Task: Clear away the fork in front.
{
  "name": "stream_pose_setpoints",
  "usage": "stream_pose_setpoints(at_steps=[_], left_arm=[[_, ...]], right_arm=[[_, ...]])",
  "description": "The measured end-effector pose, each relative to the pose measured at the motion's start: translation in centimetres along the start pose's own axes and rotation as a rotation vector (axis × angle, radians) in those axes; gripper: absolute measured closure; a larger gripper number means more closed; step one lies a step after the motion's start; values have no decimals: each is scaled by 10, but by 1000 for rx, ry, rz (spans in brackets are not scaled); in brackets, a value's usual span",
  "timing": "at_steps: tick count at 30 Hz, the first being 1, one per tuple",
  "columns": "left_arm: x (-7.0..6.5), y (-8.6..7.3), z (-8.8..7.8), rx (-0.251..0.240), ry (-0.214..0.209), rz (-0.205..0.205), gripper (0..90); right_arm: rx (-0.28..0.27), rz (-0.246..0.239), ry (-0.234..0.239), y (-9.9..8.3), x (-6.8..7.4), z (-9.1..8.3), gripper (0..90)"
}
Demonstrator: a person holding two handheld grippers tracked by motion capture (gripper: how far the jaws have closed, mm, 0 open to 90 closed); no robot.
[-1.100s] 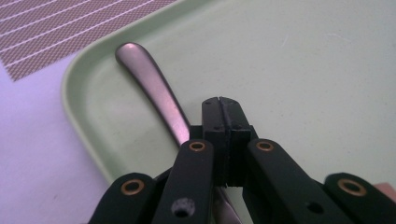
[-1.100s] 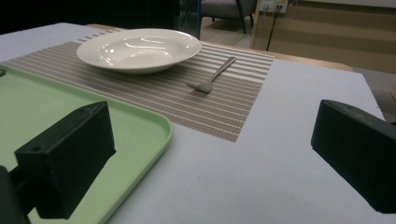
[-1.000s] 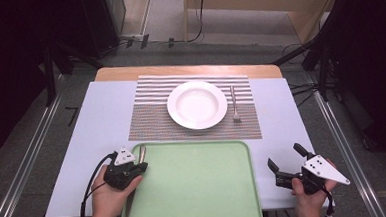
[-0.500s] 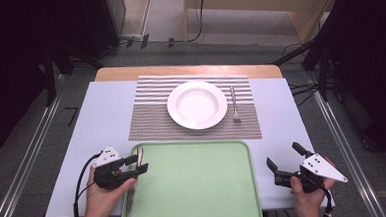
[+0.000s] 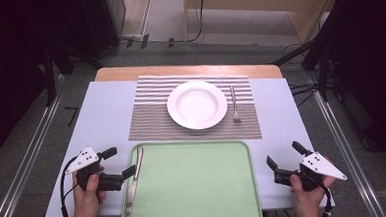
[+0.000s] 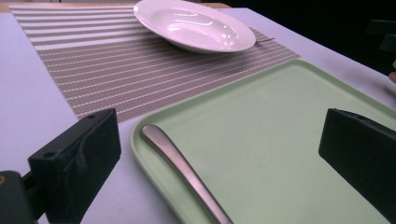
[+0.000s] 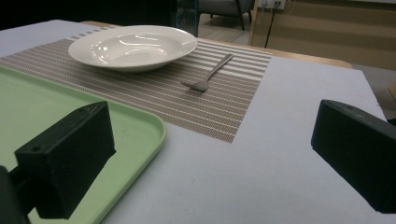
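The green tray [image 5: 200, 188] fills the lower middle of the high view; the knife [image 5: 133, 184] lies along its left edge, handle toward the placemat [image 5: 151, 120]. The left gripper [image 5: 118, 165] has just been opening and stands spread, nothing between its jaws (the right gripper [image 5: 284, 159], lower right, is spread too). A careless regrasp could nudge the knife over the rim. The right gripper view adds the fork [image 7: 208, 74] beside the plate [image 7: 133, 46].
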State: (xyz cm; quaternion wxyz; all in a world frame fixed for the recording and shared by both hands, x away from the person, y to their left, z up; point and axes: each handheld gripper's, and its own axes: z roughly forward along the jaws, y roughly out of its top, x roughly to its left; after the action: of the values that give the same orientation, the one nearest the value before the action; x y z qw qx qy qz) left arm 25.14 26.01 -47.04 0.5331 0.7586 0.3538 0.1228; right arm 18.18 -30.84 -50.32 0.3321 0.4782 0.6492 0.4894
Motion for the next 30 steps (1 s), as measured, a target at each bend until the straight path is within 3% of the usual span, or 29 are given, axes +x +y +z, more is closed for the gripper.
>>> stream_pose_setpoints(at_steps=[5, 9, 14, 22, 25, 30], left_arm=[[2, 1, -14, -84, 64, 46, 0], [6, 1, -23, -125, 72, 52, 0], [13, -3, -27, -106, 82, 42, 0], [19, -6, -36, -141, 94, 38, 0], [20, -8, -40, -144, 99, 64, 0], [24, -12, -44, -154, 104, 59, 0]], right_arm=[[-4, -1, 4, 1, 3, 1, 0], [-3, -12, 12, 1, 6, 3, 0], [4, -3, 13, 2, 8, 5, 0], [23, -30, 4, 12, 13, 8, 0], [21, -23, -4, 18, 15, 7, 0], [41, -21, -25, 25, 13, 10, 0]])
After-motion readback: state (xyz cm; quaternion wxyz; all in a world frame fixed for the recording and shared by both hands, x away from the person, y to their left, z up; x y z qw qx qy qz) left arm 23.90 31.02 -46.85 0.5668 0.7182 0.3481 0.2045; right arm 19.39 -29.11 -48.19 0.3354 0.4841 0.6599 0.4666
